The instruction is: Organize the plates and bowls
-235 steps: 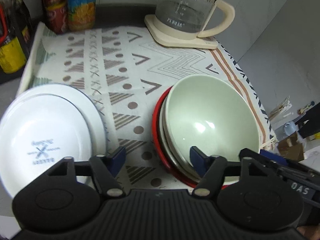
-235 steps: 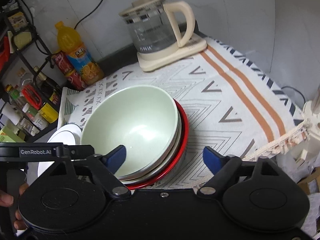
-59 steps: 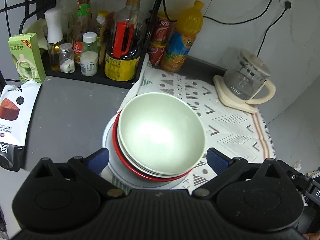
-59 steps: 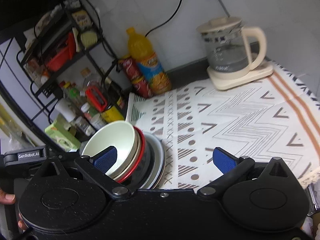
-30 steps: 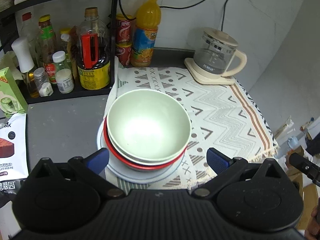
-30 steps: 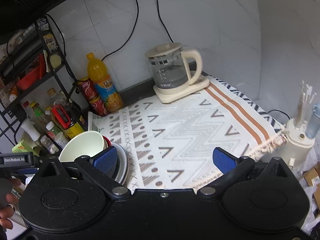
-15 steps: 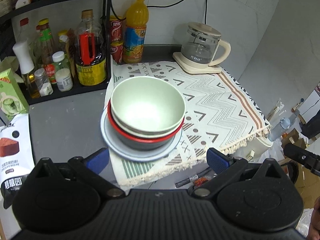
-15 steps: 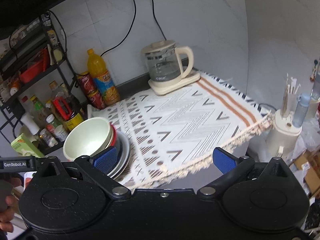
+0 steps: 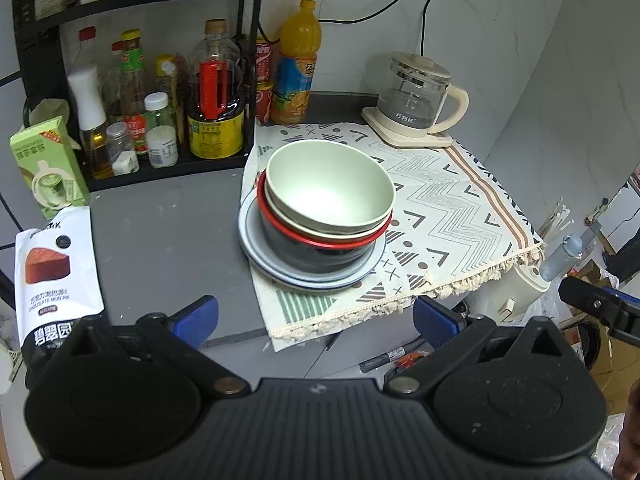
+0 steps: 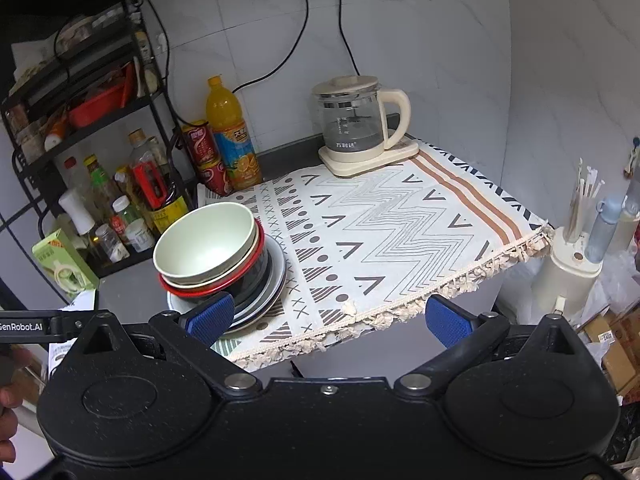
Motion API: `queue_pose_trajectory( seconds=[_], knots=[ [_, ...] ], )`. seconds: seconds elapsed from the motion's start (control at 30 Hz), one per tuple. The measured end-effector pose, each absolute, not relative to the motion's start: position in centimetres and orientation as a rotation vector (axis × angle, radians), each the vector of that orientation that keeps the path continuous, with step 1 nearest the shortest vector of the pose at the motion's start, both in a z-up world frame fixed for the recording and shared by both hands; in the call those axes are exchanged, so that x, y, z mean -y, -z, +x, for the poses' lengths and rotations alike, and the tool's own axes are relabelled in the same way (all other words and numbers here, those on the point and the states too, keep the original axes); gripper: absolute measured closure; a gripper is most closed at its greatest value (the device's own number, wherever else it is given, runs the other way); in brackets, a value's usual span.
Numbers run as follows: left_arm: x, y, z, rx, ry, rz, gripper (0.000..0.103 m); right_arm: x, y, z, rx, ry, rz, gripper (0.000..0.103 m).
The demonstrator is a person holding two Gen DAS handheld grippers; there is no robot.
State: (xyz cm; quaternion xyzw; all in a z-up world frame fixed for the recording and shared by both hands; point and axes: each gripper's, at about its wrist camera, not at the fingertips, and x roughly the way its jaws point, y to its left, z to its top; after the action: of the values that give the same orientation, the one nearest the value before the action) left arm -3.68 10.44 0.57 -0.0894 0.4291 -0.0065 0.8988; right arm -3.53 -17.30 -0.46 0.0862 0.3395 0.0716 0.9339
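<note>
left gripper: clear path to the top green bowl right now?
Probably yes. The left gripper is open and empty, and nothing stands between it and the green bowl topping the stack.

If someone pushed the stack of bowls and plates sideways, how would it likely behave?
The stack would probably shift unevenly: the green bowl sits tilted in the red-rimmed bowl, so the upper bowls may slide or rock. It straddles the cloth's edge, so the cloth may bunch. It looks ceramic, likely heavy and chippable.
</note>
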Motion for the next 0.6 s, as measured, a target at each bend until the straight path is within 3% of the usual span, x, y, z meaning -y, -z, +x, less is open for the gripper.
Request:
queue_pose_trajectory(
  seconds=[0.6],
  knots=[
    [-11.7,-0.6,-5.6,-0.868,0.008,-0.195,0.001,15.4,0.0,-4.8,-0.689,-0.147,0.13,0.0]
  ],
)
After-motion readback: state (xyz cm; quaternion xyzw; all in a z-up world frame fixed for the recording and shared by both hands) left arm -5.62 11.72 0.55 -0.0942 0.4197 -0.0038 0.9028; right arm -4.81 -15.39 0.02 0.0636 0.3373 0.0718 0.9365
